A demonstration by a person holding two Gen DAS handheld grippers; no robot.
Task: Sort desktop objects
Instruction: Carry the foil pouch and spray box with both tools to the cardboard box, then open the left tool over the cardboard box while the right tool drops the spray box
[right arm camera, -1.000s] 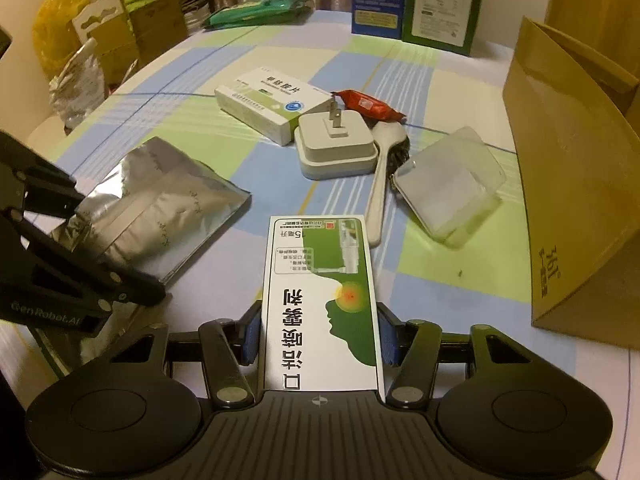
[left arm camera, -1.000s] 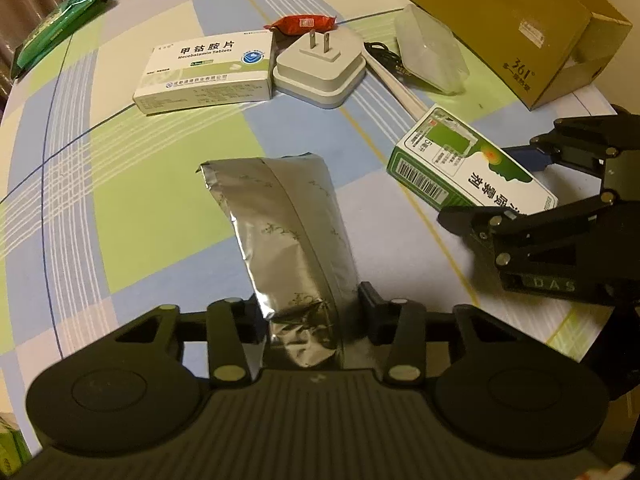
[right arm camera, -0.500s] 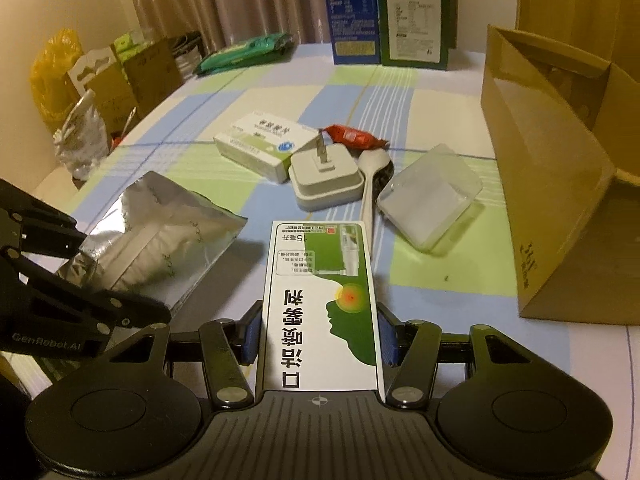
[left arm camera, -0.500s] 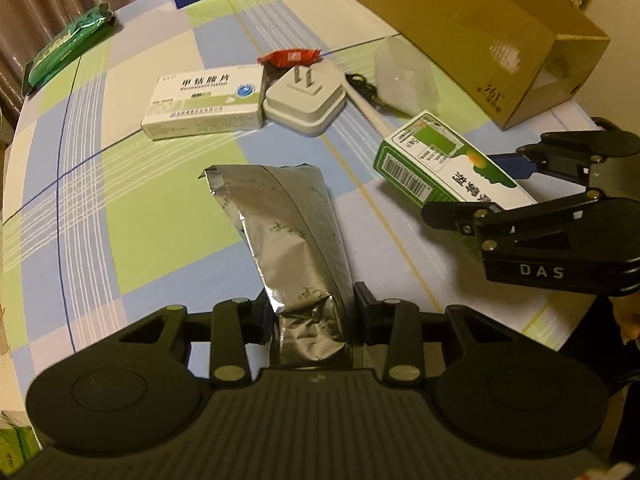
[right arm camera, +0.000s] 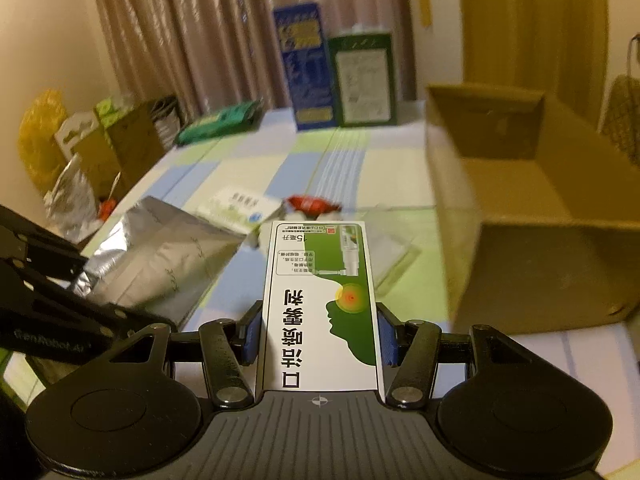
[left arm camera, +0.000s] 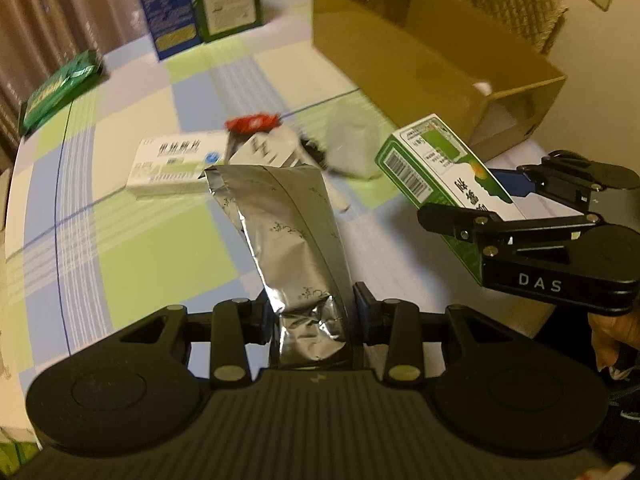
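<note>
The left gripper [left arm camera: 310, 314] was clamped on the crumpled lower end of a silver foil pouch [left arm camera: 288, 236], which rose straight ahead of it, clear of the desk [left arm camera: 132, 248]. To its right, the right gripper [right arm camera: 319, 334] was clamped on the 2 long sides of a green-and-white spray box [right arm camera: 322, 300], held flat along its fingers and also off the desk; the same box [left arm camera: 444, 176] showed tilted in the left wrist view, just beside the pouch.

Beyond the pouch's top edge lay a white medicine box [left arm camera: 172, 162] with blue print, and close beside it to the right a white plug adapter [left arm camera: 266, 150], partly hidden behind the foil. A red snack wrapper [left arm camera: 252, 122] sat just past the adapter. Right of these lay a blurred translucent plastic container [left arm camera: 352, 146].

Farther ahead and to the right of both grippers stood an open cardboard box [right arm camera: 532, 216], its mouth facing up. At the desk's far edge stood 2 upright cartons, 1 blue [right arm camera: 304, 64] and 1 green [right arm camera: 364, 80], with a green packet [left arm camera: 60, 88] lying far off to the left before the curtains [right arm camera: 192, 32].
</note>
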